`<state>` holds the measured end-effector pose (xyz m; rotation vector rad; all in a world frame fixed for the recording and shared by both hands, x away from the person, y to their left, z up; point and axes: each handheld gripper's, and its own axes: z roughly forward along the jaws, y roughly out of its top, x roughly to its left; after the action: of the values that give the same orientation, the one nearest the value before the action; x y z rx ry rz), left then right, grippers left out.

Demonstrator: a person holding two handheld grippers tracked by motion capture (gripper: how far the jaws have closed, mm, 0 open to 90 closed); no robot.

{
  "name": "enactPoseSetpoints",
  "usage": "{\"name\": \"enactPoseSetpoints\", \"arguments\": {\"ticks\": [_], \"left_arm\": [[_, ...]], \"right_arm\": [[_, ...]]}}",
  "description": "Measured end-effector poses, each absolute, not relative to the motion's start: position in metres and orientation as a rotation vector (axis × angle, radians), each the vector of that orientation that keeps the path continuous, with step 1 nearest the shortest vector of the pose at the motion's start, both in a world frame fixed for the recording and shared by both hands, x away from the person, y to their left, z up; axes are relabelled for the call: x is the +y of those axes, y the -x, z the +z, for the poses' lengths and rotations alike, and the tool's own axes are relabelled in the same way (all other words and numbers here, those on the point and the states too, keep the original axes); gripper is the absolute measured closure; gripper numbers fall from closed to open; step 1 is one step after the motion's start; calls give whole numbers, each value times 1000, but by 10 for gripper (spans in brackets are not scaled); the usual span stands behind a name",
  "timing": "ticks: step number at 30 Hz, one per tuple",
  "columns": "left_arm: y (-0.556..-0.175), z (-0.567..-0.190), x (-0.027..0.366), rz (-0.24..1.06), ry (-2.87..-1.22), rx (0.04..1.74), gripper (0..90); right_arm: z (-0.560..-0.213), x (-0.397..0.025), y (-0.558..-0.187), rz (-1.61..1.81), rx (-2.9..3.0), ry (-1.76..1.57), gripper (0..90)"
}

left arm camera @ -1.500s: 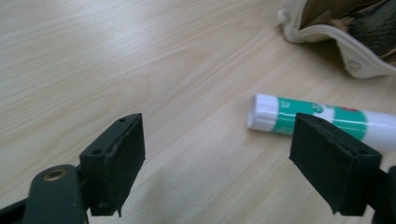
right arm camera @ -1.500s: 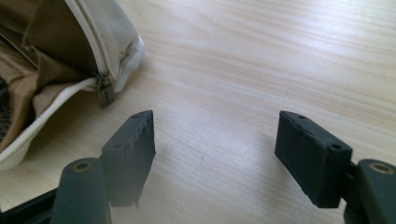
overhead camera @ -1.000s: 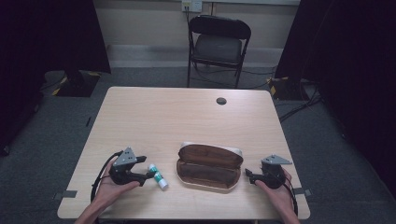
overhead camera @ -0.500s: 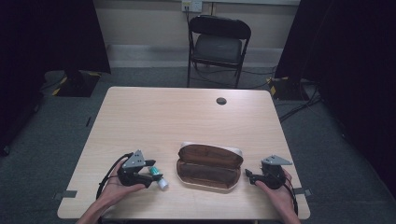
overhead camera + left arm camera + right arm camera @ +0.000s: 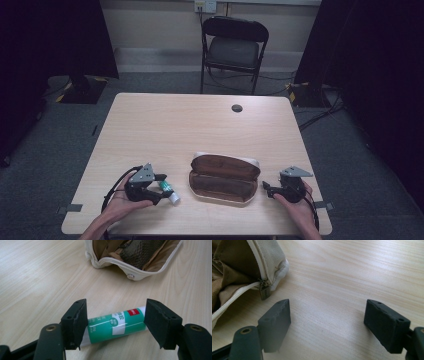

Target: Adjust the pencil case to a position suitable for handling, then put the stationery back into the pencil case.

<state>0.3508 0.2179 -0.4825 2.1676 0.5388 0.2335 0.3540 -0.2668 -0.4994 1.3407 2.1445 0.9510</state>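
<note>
Step in hand: judged to be picking up the glue stick (image 5: pixel 115 326), most likely for the open pouch (image 5: pixel 225 179) beside it.
Glue stick: lying flat on the table, lower left of the high view, just left of the pouch; green label, white ends; set crosswise between the jaws in the left gripper view.
Left gripper (image 5: pixel 161 187): spread wide, straddling the stick; left pad touching or nearly touching the tube, right pad apart from it; nothing clamped yet.
Right gripper (image 5: pixel 266 190): released, holding nothing, low over bare wood at the lower right of the high view, just beside the pouch's zipper pull (image 5: pixel 264 291).
Pouch: unzipped, brown lining up, cream edge, lower centre of the high view; a dark scaly-patterned item inside at the top of the left gripper view.
Doing it well: best to centre the tube between the pads before closing, gripping on the green label rather than near a white end; close evenly, since a round tube is likely to roll or squirt out under a one-sided push; lift straight before swinging toward the pouch; right gripper well placed to steady the pouch rim if needed.
Surface: pale wood-grain table (image 5: pixel 165 130), smooth, a small dark round disc (image 5: pixel 237 108) near the far edge.
Room: dim, grey carpet, black folding chair (image 5: pixel 233 47) at the upper centre, dark curtains at both upper corners, cables on the floor at the right.
</note>
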Motion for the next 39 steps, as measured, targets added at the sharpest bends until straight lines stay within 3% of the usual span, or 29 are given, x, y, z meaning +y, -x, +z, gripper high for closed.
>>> {"name": "enactPoseSetpoints", "arguments": {"ticks": [14,17,36,39], "left_arm": [[-350,-489,216,275,-2286,533,568],[-348,-488,216,267,-2314,517,655],[-350,-488,254,169,-2242,754,655],[-351,-488,254,173,-2233,783,571]], "right_arm": [[-499,-267,-354,949,2145,-1338,207],[-499,-267,-354,949,2145,-1338,207],[-500,-266,-357,949,2138,-1343,207],[-500,-266,-357,949,2138,-1343,207]]}}
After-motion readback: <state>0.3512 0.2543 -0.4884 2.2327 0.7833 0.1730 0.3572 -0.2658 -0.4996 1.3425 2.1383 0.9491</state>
